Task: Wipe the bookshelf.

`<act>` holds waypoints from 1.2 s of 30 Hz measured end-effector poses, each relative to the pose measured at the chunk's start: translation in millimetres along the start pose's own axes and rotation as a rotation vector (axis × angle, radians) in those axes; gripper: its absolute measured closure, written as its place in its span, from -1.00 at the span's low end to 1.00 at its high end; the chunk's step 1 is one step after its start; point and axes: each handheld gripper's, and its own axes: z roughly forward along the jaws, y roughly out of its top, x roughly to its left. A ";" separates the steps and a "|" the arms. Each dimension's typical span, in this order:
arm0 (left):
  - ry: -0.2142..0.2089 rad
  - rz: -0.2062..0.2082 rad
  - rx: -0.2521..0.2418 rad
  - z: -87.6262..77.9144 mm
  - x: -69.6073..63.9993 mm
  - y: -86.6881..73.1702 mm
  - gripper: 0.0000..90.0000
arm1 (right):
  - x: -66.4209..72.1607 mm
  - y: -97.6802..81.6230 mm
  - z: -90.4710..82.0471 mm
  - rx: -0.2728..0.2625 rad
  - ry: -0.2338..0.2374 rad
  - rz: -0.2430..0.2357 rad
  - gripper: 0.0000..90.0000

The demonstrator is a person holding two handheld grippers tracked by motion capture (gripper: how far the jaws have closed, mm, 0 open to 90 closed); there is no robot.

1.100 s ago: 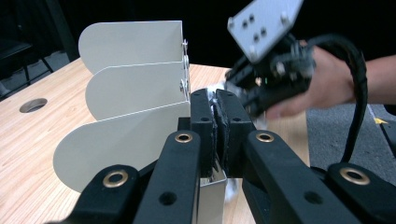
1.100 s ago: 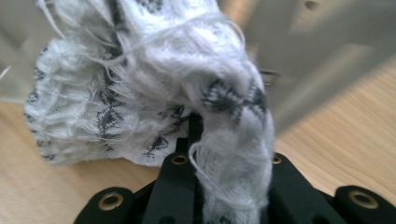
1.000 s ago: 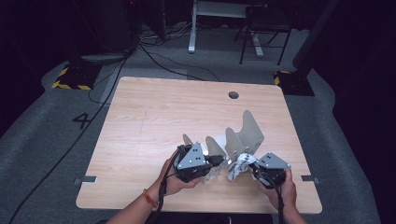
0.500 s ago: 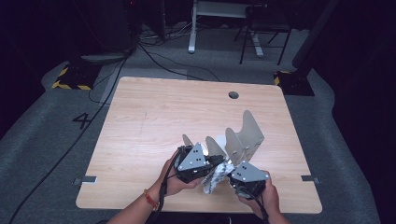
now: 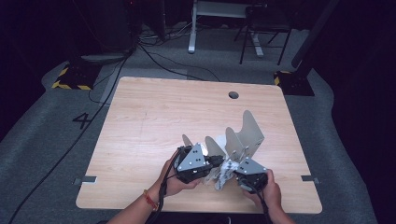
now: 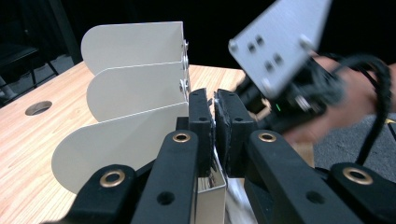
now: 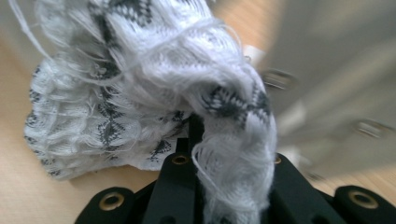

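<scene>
A grey metal rack point(image 5: 247, 135) with several curved upright dividers point(image 6: 135, 84) stands at the table's front right. My left gripper point(image 5: 217, 161) reaches in from the left. Its jaws are shut point(image 6: 215, 112) on a thin shiny plate at the rack's near end. A white knitted cloth point(image 5: 223, 173) with a dark grey pattern lies bunched between the two grippers. My right gripper point(image 5: 232, 173) is shut on a fold of that cloth point(image 7: 154, 79). The cloth drapes over the gripper point(image 7: 198, 135) and hides the jaw tips. The right gripper's grey plate point(image 6: 280, 42) looms close in the left gripper view.
The wooden table point(image 5: 154, 116) has a round cable hole point(image 5: 233, 95) near its far edge. Beyond the table lie cables and a yellow-black striped block point(image 5: 70, 79) on the carpet. A desk frame and a chair stand further back.
My right hand has moved left and slightly down, bringing the cloth close against the left gripper and the rack's near end. The left hand has kept still.
</scene>
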 end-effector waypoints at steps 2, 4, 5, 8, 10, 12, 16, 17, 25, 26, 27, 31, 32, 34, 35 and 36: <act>0.001 0.001 0.000 0.1 0.0 0.0 0.89 | -12.5 -3.3 -5.5 -0.013 -0.035 0.029 0.85; 0.002 0.000 -0.002 0.2 0.1 0.0 0.89 | -23.3 -5.7 -11.9 -0.026 -0.064 0.061 0.85; 0.001 -0.002 -0.003 0.4 0.1 0.0 0.89 | -28.3 -6.7 -14.8 -0.034 -0.082 0.071 0.85; 0.003 -0.011 -0.007 1.1 -0.3 -0.2 0.89 | -39.8 -7.1 -23.5 -0.062 -0.098 0.124 0.85; 0.004 -0.013 -0.009 1.5 -0.4 -0.2 0.89 | -40.7 -3.6 -31.7 -0.095 -0.103 0.133 0.85; 0.000 -0.017 -0.009 1.7 -0.1 -0.4 0.89 | -36.1 2.8 -40.3 -0.132 -0.092 0.124 0.85; -0.007 -0.023 -0.013 1.2 0.4 -0.9 0.88 | -16.0 17.3 -47.3 -0.178 -0.029 0.077 0.85; -0.005 -0.023 -0.013 1.2 0.4 -0.9 0.88 | -9.7 20.6 -47.4 -0.183 -0.013 0.059 0.85; -0.002 -0.024 -0.013 1.0 0.0 -1.1 0.88 | 36.5 31.2 -31.6 -0.159 0.099 -0.058 0.85; -0.002 -0.024 -0.013 0.9 -0.1 -1.1 0.88 | 39.2 30.7 -28.4 -0.150 0.099 -0.066 0.85; -0.002 -0.025 -0.013 0.8 -0.1 -1.1 0.88 | 40.8 29.8 -24.9 -0.139 0.096 -0.074 0.85; -0.002 -0.025 -0.016 0.7 -0.3 -1.4 0.87 | 36.8 22.7 -14.7 -0.091 0.075 -0.081 0.85; -0.003 -0.025 -0.016 0.7 -0.1 -1.3 0.87 | 34.9 20.6 -12.6 -0.083 0.072 -0.074 0.85; -0.003 -0.024 -0.016 0.8 -0.1 -1.3 0.87 | 32.0 16.5 -9.0 -0.066 0.066 -0.068 0.85; -0.004 -0.025 -0.016 0.8 0.0 -1.4 0.87 | 30.7 14.5 -7.2 -0.056 0.060 -0.065 0.85; -0.004 -0.025 -0.016 0.8 0.0 -1.4 0.87 | 28.1 12.7 -5.1 -0.048 0.058 -0.064 0.85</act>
